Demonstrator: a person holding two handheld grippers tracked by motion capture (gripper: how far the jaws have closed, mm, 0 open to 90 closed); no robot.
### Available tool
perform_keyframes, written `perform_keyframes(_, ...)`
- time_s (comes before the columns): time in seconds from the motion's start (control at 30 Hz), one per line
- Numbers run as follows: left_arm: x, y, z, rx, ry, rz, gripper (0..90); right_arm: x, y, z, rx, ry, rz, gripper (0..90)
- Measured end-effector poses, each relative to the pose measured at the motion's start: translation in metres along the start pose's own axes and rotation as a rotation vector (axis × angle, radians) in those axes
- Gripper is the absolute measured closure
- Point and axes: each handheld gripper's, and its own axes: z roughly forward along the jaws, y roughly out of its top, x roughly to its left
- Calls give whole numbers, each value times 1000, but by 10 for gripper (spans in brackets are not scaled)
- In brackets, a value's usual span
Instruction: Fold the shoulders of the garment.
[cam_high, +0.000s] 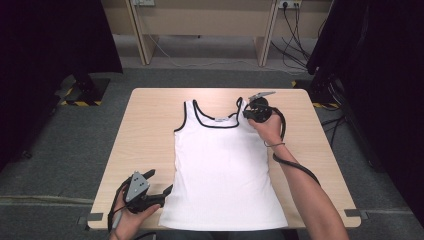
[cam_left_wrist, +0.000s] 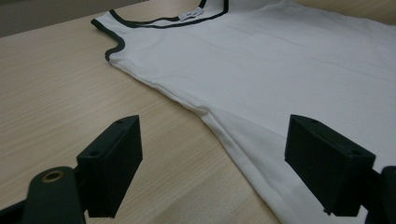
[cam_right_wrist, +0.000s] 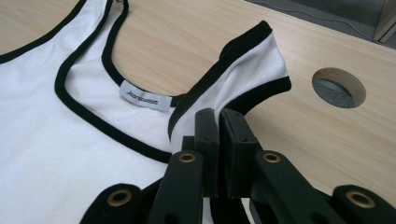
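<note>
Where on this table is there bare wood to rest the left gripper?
Wide bare strip between the tank top and the table left edge, ahead of the open left gripper. Another on the right. Crowded at the shoulder strap, pinched by the right gripper.

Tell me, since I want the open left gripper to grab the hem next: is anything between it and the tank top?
Nothing visible: the left gripper sits open at the white tank top's lower edge, bare table beside it.
</note>
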Motion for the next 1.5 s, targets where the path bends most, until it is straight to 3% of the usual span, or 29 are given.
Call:
perform_keyframes(0.33, 0, 0, 0, 0, 0, -2, 182, 17, -9, -4, 0, 22, -67, 850)
perform_keyframes(0.73, 0, 0, 0, 3, -1, -1, 187, 32, -25, -4, 4, 62, -106, 824)
perform_keyframes(1.07, 0, 0, 0, 4, 0, 2, 187, 44, -37, -10, 26, 170, -179, 747)
perform_keyframes(1.13, 0, 0, 0, 4, -1, 2, 187, 47, -39, -14, 36, 222, -194, 726)
perform_keyframes(1.23, 0, 0, 0, 6, -1, 4, 187, 47, -38, -18, 29, 243, -203, 689)
perform_keyframes(1.5, 0, 0, 0, 8, -1, 7, 187, 52, -18, -15, 8, 220, -198, 639)
